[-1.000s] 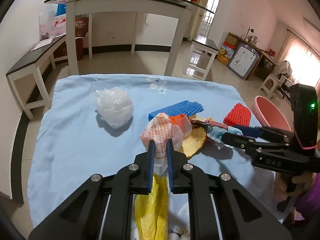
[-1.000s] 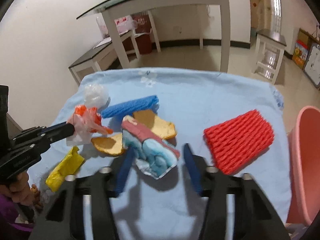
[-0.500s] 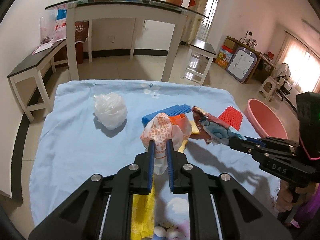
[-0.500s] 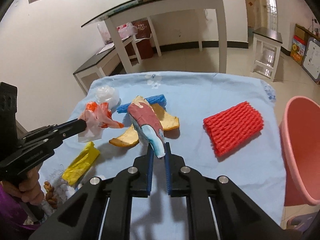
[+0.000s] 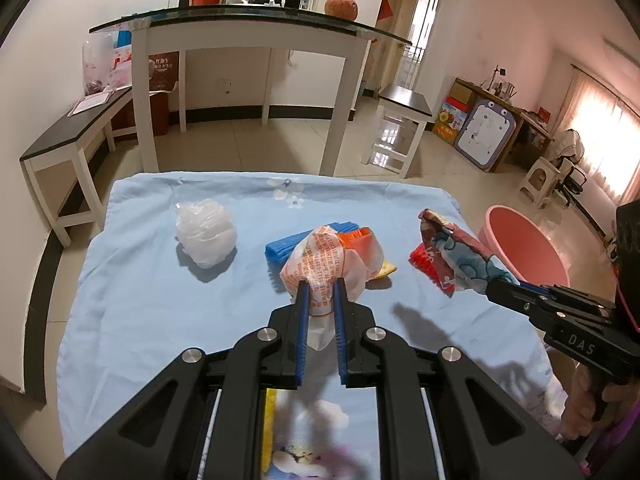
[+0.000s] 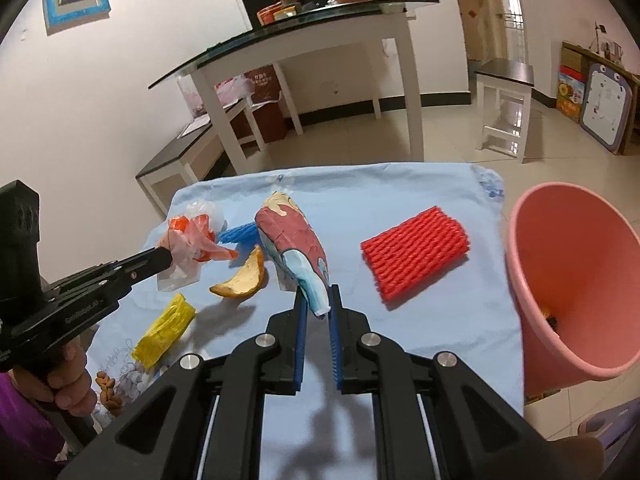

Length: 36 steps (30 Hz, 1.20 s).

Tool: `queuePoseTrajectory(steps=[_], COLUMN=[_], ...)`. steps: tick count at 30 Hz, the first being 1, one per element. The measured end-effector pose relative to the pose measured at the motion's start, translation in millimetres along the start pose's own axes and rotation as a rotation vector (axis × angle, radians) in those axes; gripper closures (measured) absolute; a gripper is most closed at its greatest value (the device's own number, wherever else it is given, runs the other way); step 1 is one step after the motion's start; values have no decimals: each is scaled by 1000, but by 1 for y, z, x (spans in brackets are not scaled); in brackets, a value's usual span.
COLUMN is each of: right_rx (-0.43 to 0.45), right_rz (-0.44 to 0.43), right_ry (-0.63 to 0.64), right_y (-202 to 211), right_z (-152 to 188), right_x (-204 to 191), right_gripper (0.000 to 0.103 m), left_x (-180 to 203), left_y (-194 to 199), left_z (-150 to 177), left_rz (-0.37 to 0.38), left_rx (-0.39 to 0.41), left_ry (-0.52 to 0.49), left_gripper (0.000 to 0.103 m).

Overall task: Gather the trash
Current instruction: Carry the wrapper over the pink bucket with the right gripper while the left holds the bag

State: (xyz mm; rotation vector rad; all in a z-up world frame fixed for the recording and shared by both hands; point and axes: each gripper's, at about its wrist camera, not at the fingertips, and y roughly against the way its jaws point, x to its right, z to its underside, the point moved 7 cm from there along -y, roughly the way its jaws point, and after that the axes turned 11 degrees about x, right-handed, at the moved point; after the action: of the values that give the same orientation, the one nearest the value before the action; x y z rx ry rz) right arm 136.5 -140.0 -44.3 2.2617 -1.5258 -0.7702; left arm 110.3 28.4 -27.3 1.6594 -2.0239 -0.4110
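Observation:
My left gripper (image 5: 320, 292) is shut on a white and orange plastic bag (image 5: 328, 260) and holds it above the blue cloth (image 5: 140, 300); the bag also shows in the right wrist view (image 6: 188, 240). My right gripper (image 6: 318, 304) is shut on a red and blue snack wrapper (image 6: 294, 240), lifted off the cloth; the wrapper shows in the left wrist view (image 5: 452, 256) too. A pink bucket (image 6: 576, 280) stands at the right edge of the cloth.
On the cloth lie a red foam net (image 6: 416, 246), a blue foam net (image 6: 240, 234), an orange peel (image 6: 244, 280), a yellow bag (image 6: 164, 330), a white plastic ball (image 5: 206, 232) and some nuts (image 6: 106, 386). A white table (image 5: 248, 40) stands behind.
My right gripper closed on the snack wrapper and lifted it off the cloth, then moved right toward the bucket. My left gripper kept its hold on the bag and rose a little.

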Motion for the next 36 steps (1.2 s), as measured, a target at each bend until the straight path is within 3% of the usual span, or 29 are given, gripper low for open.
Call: queuePoseTrajectory(steps=[18, 36], right_rx=[70, 119], right_rz=[87, 230], right_ry=[-79, -200], right_y=[27, 59], right_z=[-8, -8], right_x=[46, 125], right_gripper=[93, 93], left_x=[54, 147], left_y=[-14, -58], left_z=[-11, -17], left_rz=[40, 122], left_rx=[2, -10], left_ry=[-28, -123], left_gripper=[92, 92])
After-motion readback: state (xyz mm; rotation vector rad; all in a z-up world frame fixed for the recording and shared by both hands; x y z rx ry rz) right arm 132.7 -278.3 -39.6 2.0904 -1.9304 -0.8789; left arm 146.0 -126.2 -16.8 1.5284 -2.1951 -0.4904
